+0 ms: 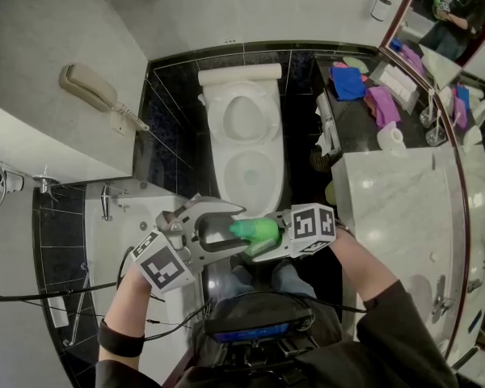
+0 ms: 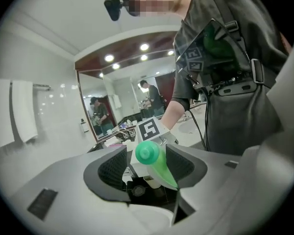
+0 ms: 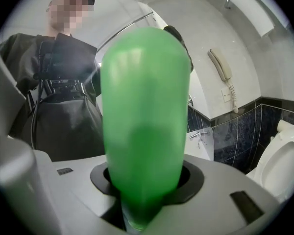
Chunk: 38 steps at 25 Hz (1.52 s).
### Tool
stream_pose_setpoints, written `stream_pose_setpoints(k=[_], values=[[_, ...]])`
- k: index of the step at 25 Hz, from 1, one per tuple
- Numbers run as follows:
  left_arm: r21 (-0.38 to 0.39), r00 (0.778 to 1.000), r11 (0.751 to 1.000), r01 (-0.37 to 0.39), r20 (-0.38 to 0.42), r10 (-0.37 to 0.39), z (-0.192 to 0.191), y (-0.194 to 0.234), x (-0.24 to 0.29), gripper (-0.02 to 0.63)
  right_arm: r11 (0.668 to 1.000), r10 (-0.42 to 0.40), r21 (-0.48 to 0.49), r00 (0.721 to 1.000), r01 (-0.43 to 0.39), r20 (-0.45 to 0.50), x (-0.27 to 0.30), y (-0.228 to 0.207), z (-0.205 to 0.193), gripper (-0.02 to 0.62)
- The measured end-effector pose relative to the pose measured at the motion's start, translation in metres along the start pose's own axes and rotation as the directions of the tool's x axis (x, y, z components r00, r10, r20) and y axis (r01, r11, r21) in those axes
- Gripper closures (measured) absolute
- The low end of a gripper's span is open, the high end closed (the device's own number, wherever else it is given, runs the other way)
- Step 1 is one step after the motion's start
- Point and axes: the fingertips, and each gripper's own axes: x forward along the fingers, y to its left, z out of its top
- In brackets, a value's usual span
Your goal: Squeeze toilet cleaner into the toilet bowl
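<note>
A green toilet cleaner bottle (image 1: 257,231) lies about level in my right gripper (image 1: 268,238), which is shut on its body (image 3: 144,116). Its small round cap end (image 2: 148,153) points at my left gripper (image 1: 236,229). That end sits between the left jaws, whose dark pads (image 2: 112,168) stand a little off it, so the left gripper (image 2: 146,169) is open around it. Both grippers hang in front of the white toilet (image 1: 244,172), whose lid is up and whose bowl is open. The toilet's rim (image 3: 284,155) also shows at the right of the right gripper view.
A wall phone (image 1: 93,89) hangs at the left. A dark counter (image 1: 352,124) with folded cloths and a paper roll (image 1: 392,136) stands right of the toilet, with a marble vanity (image 1: 396,208) nearer. A tap (image 1: 105,203) and white fixture are at the left.
</note>
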Motion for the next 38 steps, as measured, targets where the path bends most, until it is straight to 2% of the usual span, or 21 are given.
stream_pose_setpoints(k=[5, 8, 12, 16, 20, 25, 27, 30, 31, 32, 33, 38], values=[[0.027, 1.0, 1.0, 0.003, 0.0, -0.003, 0.001, -0.001, 0.001, 0.438, 0.999, 0.035, 0.016, 0.999, -0.035, -0.002, 0.002, 0.003, -0.002, 0.408], [0.001, 1.0, 1.0, 0.022, 0.01, -0.022, 0.001, -0.004, 0.003, 0.453, 1.0, 0.022, 0.012, 1.0, -0.022, -0.018, 0.0, 0.003, -0.003, 0.408], [-0.069, 0.999, 0.996, 0.05, 0.008, -0.05, -0.003, -0.007, 0.005, 0.454, 0.999, -0.044, -0.025, 0.996, 0.042, -0.078, -0.004, -0.004, -0.008, 0.408], [-0.218, 0.999, 0.975, 0.032, 0.022, -0.028, -0.009, -0.005, 0.009, 0.456, 0.982, -0.174, -0.091, 0.977, 0.163, -0.127, -0.011, -0.021, -0.016, 0.408], [-0.376, 1.0, 0.927, 0.003, 0.02, 0.005, -0.019, -0.005, 0.013, 0.457, 0.936, -0.329, -0.19, 0.928, 0.296, -0.174, -0.02, -0.042, -0.032, 0.408], [-0.544, 0.998, 0.838, -0.029, 0.024, 0.05, -0.039, -0.005, 0.016, 0.457, 0.85, -0.488, -0.318, 0.855, 0.42, -0.175, -0.033, -0.062, -0.038, 0.408], [-0.624, 0.997, 0.78, -0.03, 0.033, 0.065, -0.047, -0.004, 0.016, 0.457, 0.818, -0.531, -0.355, 0.831, 0.453, -0.164, -0.038, -0.067, -0.037, 0.408], [-0.756, 0.996, 0.655, -0.012, 0.047, 0.072, -0.048, -0.004, 0.015, 0.457, 0.765, -0.595, -0.411, 0.789, 0.495, -0.156, -0.045, -0.074, -0.035, 0.408], [-0.78, 0.996, 0.625, -0.009, 0.051, 0.079, -0.048, -0.004, 0.015, 0.459, 0.749, -0.612, -0.427, 0.776, 0.506, -0.154, -0.047, -0.076, -0.036, 0.408], [-0.792, 0.995, 0.61, -0.009, 0.055, 0.086, -0.049, -0.004, 0.014, 0.459, 0.74, -0.621, -0.436, 0.768, 0.511, -0.154, -0.049, -0.078, -0.036, 0.409], [-0.794, 0.994, 0.607, -0.011, 0.057, 0.091, -0.049, -0.004, 0.014, 0.459, 0.74, -0.622, -0.438, 0.768, 0.511, -0.155, -0.049, -0.078, -0.036, 0.41], [-0.77, 0.994, 0.638, -0.027, 0.047, 0.099, -0.05, -0.004, 0.013, 0.458, 0.774, -0.587, -0.395, 0.794, 0.494, -0.156, -0.042, -0.073, -0.039, 0.408]])
